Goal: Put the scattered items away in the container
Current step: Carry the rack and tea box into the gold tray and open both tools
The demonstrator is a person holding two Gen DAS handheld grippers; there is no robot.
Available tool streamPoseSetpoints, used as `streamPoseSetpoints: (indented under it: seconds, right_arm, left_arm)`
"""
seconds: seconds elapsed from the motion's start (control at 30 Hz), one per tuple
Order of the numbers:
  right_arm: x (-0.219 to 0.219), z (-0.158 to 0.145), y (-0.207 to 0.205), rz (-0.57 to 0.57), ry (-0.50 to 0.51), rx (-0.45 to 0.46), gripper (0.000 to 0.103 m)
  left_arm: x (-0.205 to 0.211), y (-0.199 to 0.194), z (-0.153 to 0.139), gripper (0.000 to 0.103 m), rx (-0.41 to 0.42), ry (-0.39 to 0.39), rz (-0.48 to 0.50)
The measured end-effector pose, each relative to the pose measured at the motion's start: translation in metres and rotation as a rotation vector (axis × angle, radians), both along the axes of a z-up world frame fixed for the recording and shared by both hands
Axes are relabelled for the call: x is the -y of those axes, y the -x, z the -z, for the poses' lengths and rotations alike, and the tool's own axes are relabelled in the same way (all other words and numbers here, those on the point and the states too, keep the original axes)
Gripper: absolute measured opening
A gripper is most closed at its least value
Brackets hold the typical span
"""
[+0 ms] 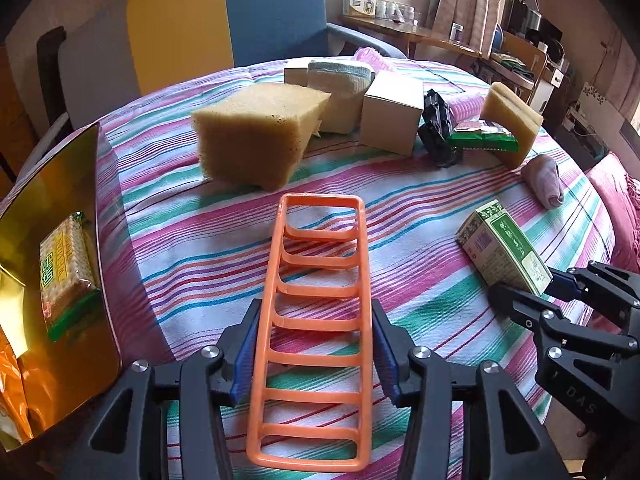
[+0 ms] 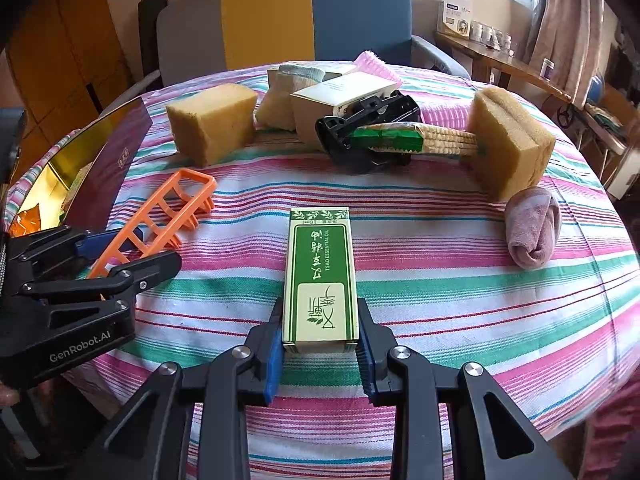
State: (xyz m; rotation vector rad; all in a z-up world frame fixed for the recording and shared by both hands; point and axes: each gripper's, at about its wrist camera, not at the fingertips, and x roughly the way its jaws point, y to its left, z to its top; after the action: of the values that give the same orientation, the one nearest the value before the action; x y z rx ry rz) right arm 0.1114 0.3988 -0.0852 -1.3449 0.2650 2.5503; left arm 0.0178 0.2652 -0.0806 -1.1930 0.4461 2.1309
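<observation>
My left gripper (image 1: pixel 316 328) is shut on an orange plastic ladder-shaped rack (image 1: pixel 316 280), lifted and tilted over the striped tablecloth; it also shows in the right wrist view (image 2: pixel 160 216). My right gripper (image 2: pixel 320 344) is shut on a green and white essential oil box (image 2: pixel 320 276), seen at the right of the left wrist view (image 1: pixel 504 244). The container, a maroon box with a gold lining (image 1: pixel 48 184), stands at the table's left edge and holds a cracker packet (image 1: pixel 66 268) and an orange bag (image 1: pixel 12 396).
On the table lie a large yellow sponge (image 1: pixel 256 132), a second sponge (image 2: pixel 512 140), a white box (image 1: pixel 392 112), a black tape dispenser (image 2: pixel 368 132), a green cracker packet (image 2: pixel 408 140), a rolled pink cloth (image 2: pixel 532 228) and a folded white cloth (image 1: pixel 344 88). Chairs stand behind.
</observation>
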Motion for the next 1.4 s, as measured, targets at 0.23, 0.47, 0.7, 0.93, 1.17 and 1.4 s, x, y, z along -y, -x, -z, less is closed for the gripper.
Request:
streamPoseSetpoints:
  seconds: [0.23,0.47,0.7,0.93,1.17,1.4]
  right_arm:
    - [0.009,-0.003,-0.002,-0.011,-0.007,-0.003,0.031]
    - [0.019,-0.017,-0.005,-0.030,-0.025,-0.031,0.031]
    - [0.038,-0.041,0.008,-0.094,-0.029,-0.080,0.031]
    - [0.081,-0.059,0.043,-0.227,-0.025,-0.118,0.031]
    - [0.124,-0.074,0.088,-0.336,-0.006,-0.147,0.031]
    - [0.170,-0.085,0.137,-0.431,0.010,-0.157,0.031]
  left_arm:
    - [0.007,-0.009,-0.019,0.050,-0.031,-0.052,0.005]
    - [0.024,-0.015,-0.047,0.050,-0.079,-0.096,-0.020]
    - [0.068,0.003,-0.064,0.050,-0.097,-0.137,-0.146]
    - [0.125,0.025,-0.065,0.050,-0.119,-0.135,-0.301]
    - [0.173,0.051,-0.056,0.050,-0.126,-0.111,-0.430]
    - [0.199,0.078,-0.045,0.050,-0.111,-0.081,-0.495]
